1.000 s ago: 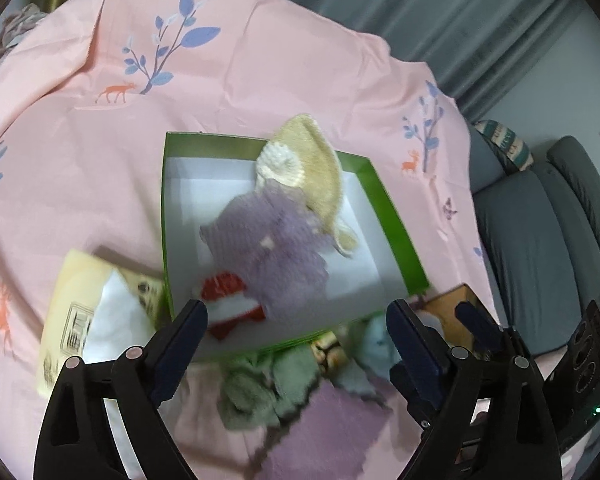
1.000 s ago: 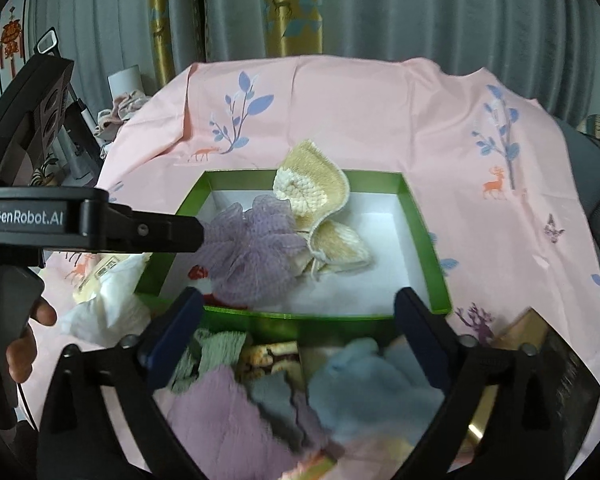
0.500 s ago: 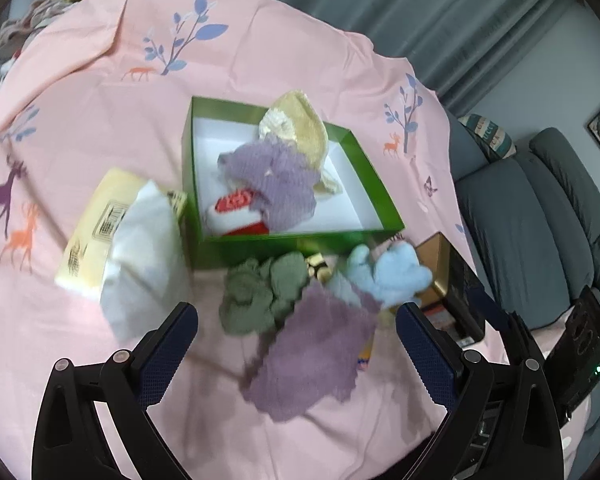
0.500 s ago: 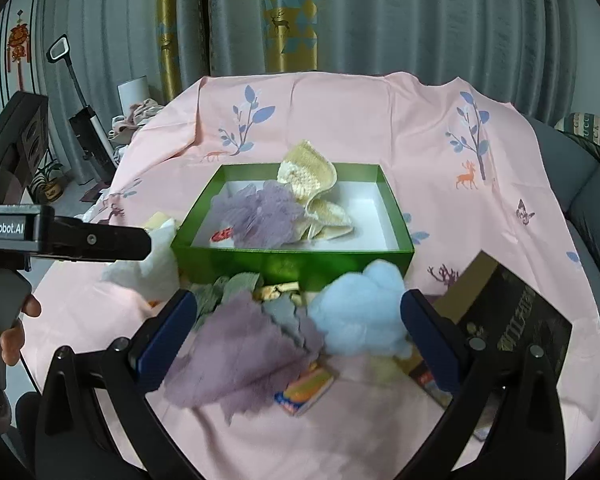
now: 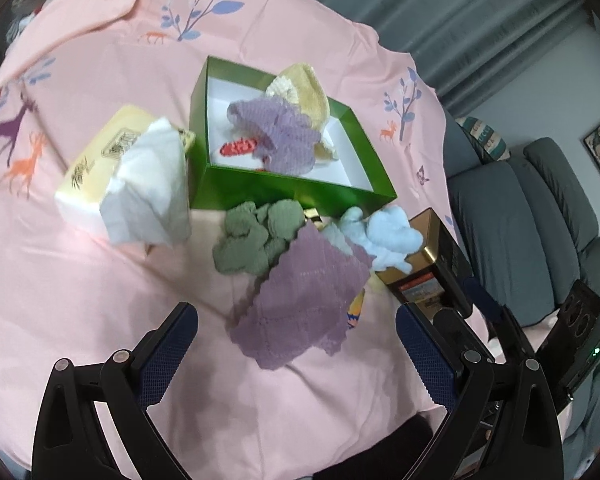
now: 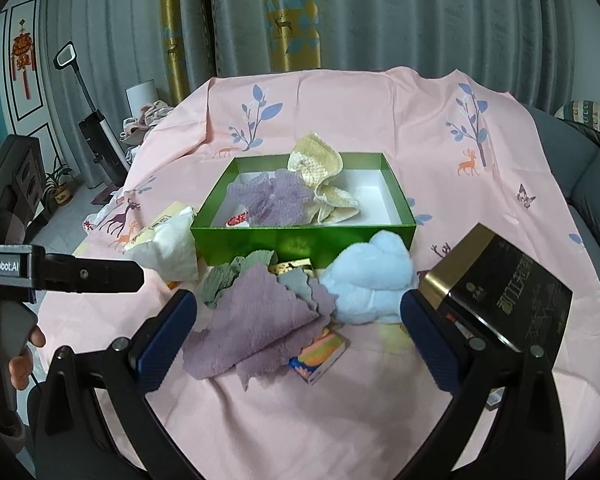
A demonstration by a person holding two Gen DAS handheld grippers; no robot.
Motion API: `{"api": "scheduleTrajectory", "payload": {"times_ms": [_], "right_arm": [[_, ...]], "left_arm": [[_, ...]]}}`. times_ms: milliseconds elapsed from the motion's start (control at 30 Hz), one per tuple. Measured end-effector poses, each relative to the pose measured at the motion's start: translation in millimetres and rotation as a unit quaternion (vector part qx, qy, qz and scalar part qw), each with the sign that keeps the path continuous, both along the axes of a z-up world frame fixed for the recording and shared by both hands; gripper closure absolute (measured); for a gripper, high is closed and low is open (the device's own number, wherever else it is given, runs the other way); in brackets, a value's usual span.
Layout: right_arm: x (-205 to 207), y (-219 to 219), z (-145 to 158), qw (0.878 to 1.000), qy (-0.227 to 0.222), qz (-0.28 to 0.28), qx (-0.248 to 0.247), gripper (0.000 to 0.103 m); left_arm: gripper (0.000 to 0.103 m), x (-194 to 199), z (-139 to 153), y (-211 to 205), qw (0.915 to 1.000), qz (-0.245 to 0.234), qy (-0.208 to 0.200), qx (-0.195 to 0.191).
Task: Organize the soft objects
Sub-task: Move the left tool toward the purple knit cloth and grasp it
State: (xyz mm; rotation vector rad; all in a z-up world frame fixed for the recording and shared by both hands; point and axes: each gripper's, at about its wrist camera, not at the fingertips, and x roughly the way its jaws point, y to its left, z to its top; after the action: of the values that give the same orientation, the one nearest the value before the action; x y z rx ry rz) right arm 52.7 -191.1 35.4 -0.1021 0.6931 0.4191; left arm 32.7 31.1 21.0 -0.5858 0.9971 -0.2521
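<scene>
Both the left gripper (image 5: 296, 338) and right gripper (image 6: 298, 320) hang wide open, empty; pinch the purple cloth (image 6: 252, 320), lying just near of the green box (image 6: 300, 240), by one edge, clear of the snack packet (image 6: 320, 354)

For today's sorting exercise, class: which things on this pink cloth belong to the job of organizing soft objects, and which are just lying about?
Belongs to the job:
green box
purple mesh cloth and yellow knitted cloth, already in the box
purple towel
green cloth
blue fluffy cloth

Just lying about:
tissue pack
black and gold box
small colourful packet
</scene>
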Motion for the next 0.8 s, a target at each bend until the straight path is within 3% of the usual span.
{"api": "scheduleTrajectory", "payload": {"times_ms": [300, 633, 733, 800], "right_arm": [[-1.6, -23.9, -28.4, 0.999, 0.038, -0.017, 0.007, 0.001], [-17.9, -18.5, -60.7, 0.995, 0.059, 0.057, 0.063, 0.003], [-17.2, -7.9, -65.5, 0.995, 0.054, 0.068, 0.058, 0.008], [-11.9, -2.9, -67.2, 0.995, 0.051, 0.07, 0.054, 0.021]], "left_arm": [[0.004, -7.6, -30.8, 3.3, 0.9981, 0.01, 0.036, -0.048], [0.004, -4.6, -65.9, -1.7, 0.9935, 0.002, 0.076, -0.085], [0.004, 0.3, -70.2, -5.7, 0.9918, -0.003, 0.082, -0.099], [0.004, 3.4, -71.7, -7.8, 0.9908, -0.006, 0.084, -0.106]]}}
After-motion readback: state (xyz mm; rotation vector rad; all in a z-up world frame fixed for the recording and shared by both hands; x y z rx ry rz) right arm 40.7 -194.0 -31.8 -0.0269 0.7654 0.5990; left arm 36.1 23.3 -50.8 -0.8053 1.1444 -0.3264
